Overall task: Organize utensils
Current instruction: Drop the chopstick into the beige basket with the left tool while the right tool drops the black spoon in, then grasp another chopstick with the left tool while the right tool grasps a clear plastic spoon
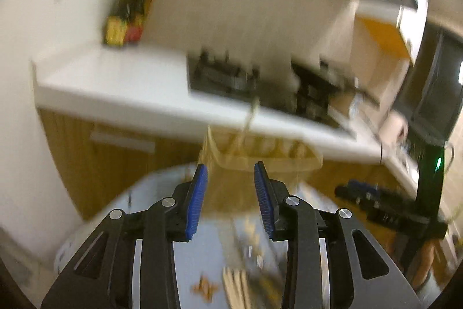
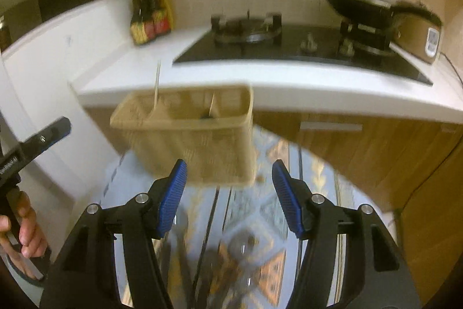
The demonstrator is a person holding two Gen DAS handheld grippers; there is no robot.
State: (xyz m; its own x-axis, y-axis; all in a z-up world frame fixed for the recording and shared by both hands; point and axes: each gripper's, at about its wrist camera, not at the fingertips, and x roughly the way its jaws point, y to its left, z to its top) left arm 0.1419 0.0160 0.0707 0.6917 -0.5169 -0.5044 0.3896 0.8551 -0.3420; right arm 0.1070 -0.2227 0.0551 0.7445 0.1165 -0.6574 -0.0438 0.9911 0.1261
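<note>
Both views are pretty blurry, but the one beige basket (image 2: 185, 135) sits on the patterned counter (image 2: 312, 173) at about 12 o'clock of the right claw (image 2: 228, 193), a bit past its tips, with one stick (image 2: 157, 83) poking up. Right claw is fairly wide and empty. Left claw (image 1: 230, 199) is narrower, also empty, basket (image 1: 260, 155) at its 12 too.

place: home kitchen | evidence: gas hob (image 2: 301, 42), wok (image 2: 361, 7), sauce bottles (image 2: 150, 16)
</note>
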